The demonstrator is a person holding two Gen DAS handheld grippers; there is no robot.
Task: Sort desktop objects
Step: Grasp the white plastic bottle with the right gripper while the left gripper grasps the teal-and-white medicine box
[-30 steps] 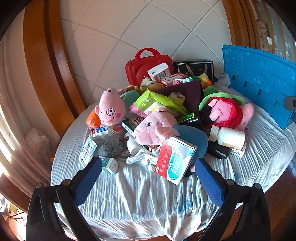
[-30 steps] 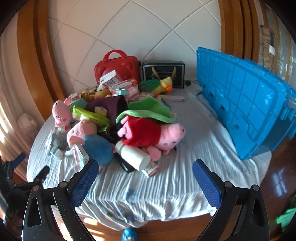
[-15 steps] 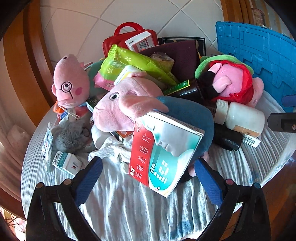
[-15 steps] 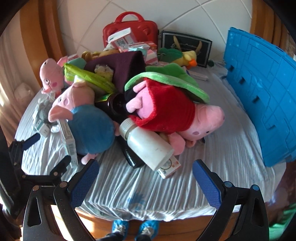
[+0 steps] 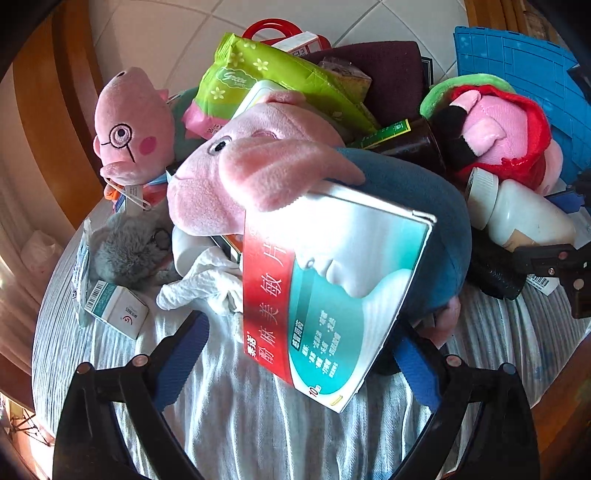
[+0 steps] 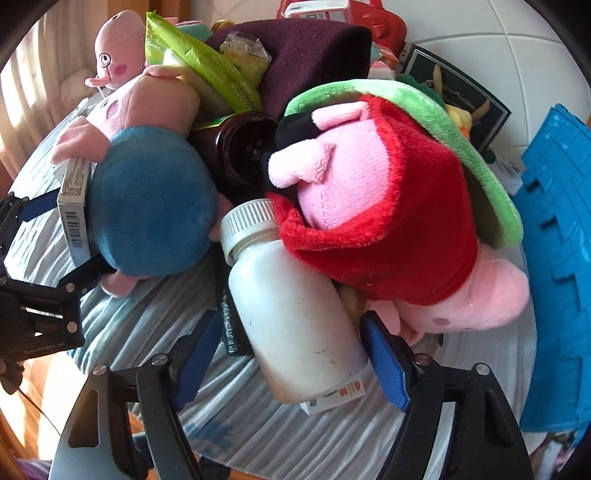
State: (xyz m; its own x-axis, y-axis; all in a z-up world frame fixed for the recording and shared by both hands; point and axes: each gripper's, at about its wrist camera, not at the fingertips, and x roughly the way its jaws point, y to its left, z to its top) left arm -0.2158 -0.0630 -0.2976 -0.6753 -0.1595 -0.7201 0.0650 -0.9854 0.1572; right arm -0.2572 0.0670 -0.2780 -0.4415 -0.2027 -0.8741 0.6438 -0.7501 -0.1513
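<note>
A pile of toys and medicine packs lies on a round table with a striped cloth (image 5: 258, 424). My left gripper (image 5: 301, 354) is open, its fingers on either side of a red, white and teal medicine box (image 5: 332, 295) that leans on a pig plush with a blue body (image 5: 417, 206). My right gripper (image 6: 291, 354) is open around a white plastic bottle (image 6: 295, 317) with a ribbed cap, lying on its side against a pig plush in a red dress (image 6: 388, 221). The box edge (image 6: 74, 206) and blue plush (image 6: 147, 199) also show in the right wrist view.
A blue crate (image 6: 554, 258) stands on the right. A green wipes pack (image 5: 266, 81), dark red cloth (image 5: 388, 70), brown jar (image 6: 243, 147), pink pig plush with glasses (image 5: 129, 125), grey plush (image 5: 129, 251), small white-green box (image 5: 114, 306) and red case (image 6: 332, 11) crowd the pile.
Both grippers have moved forward into the pile. The left one now brackets the medicine box and the right one now brackets the white bottle. Both stay open.
</note>
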